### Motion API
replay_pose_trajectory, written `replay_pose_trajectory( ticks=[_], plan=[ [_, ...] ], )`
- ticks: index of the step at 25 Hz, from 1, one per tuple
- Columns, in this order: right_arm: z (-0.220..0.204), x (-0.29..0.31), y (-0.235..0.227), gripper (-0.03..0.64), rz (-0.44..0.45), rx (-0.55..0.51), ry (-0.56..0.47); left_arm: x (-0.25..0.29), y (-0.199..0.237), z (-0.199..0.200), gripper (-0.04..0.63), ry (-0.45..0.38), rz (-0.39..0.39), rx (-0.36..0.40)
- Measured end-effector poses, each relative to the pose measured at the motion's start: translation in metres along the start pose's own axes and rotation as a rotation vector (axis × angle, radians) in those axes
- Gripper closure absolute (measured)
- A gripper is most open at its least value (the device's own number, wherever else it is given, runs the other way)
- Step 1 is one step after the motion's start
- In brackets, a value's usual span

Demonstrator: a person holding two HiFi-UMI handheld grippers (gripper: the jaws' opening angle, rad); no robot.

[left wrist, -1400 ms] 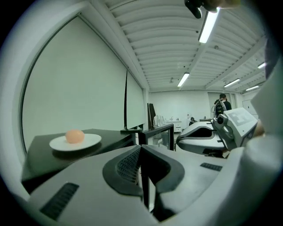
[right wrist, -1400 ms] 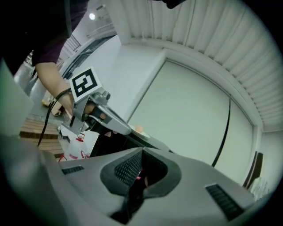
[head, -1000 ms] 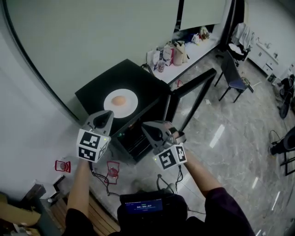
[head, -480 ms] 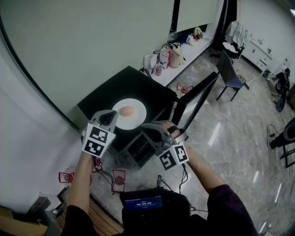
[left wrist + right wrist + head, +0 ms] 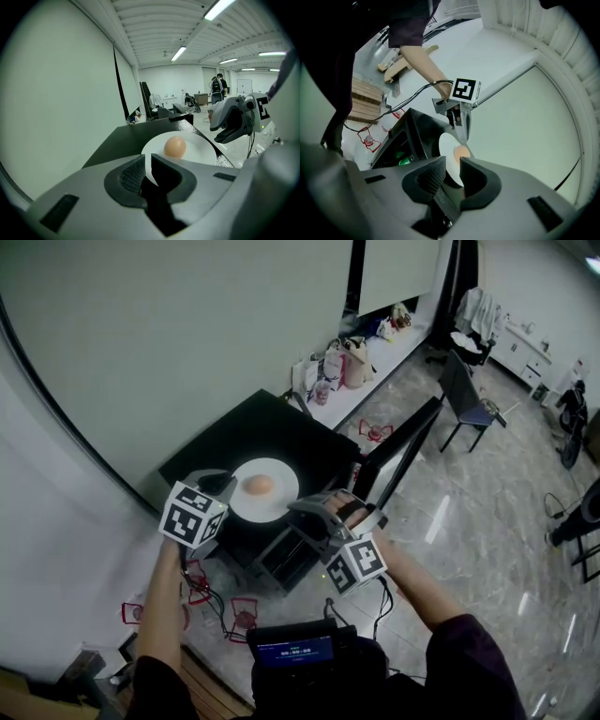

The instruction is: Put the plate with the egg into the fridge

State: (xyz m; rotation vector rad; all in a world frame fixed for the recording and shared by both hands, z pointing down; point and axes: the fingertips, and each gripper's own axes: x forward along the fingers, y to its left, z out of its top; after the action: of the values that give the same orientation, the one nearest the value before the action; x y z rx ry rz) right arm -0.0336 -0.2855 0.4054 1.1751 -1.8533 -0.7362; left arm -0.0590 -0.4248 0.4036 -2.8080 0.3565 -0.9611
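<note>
A white plate (image 5: 277, 505) with a brown egg (image 5: 260, 485) lies on top of a small black fridge (image 5: 253, 423). My left gripper (image 5: 217, 482) sits at the plate's left rim. In the left gripper view its jaws (image 5: 148, 161) stand a narrow slit apart, with the plate (image 5: 201, 150) and egg (image 5: 175, 146) just beyond. My right gripper (image 5: 302, 512) is at the plate's near right rim. Its jaws (image 5: 452, 168) have just been opening and stand a little apart. The plate (image 5: 447, 150) shows through the gap, and the pads do not press on it.
The fridge door (image 5: 403, 451) hangs open to the right, above dark shelves and a green item (image 5: 405, 160). Bags (image 5: 342, 357) line the wall ledge behind. A chair (image 5: 473, 399) stands at the right. Red wire frames (image 5: 197, 582) and cables lie on the floor.
Both grippers have closed in on the plate, the left one to its left rim, the right one to its near right rim. The right gripper has rolled.
</note>
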Motion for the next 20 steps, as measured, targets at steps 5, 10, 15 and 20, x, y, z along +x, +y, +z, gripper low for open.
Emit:
replay_pose_trajectory(
  ticks=[5, 10, 15, 20],
  plan=[
    [-0.007, -0.001, 0.009, 0.541, 0.012, -0.046, 0.028, 0.007, -0.010, -0.012, 0.584, 0.037, -0.066, -0.024],
    [-0.012, 0.000, 0.009, 0.541, 0.001, -0.052, 0.045, 0.008, -0.021, -0.010, 0.584, 0.043, -0.091, -0.007],
    [-0.017, -0.001, 0.011, 0.541, -0.003, -0.086, 0.067, 0.010, -0.037, -0.006, 0.584, 0.041, -0.108, 0.025],
    [-0.017, -0.003, 0.003, 0.541, -0.030, -0.128, 0.064, 0.007, -0.034, -0.003, 0.584, 0.036, -0.066, 0.051]
  ],
)
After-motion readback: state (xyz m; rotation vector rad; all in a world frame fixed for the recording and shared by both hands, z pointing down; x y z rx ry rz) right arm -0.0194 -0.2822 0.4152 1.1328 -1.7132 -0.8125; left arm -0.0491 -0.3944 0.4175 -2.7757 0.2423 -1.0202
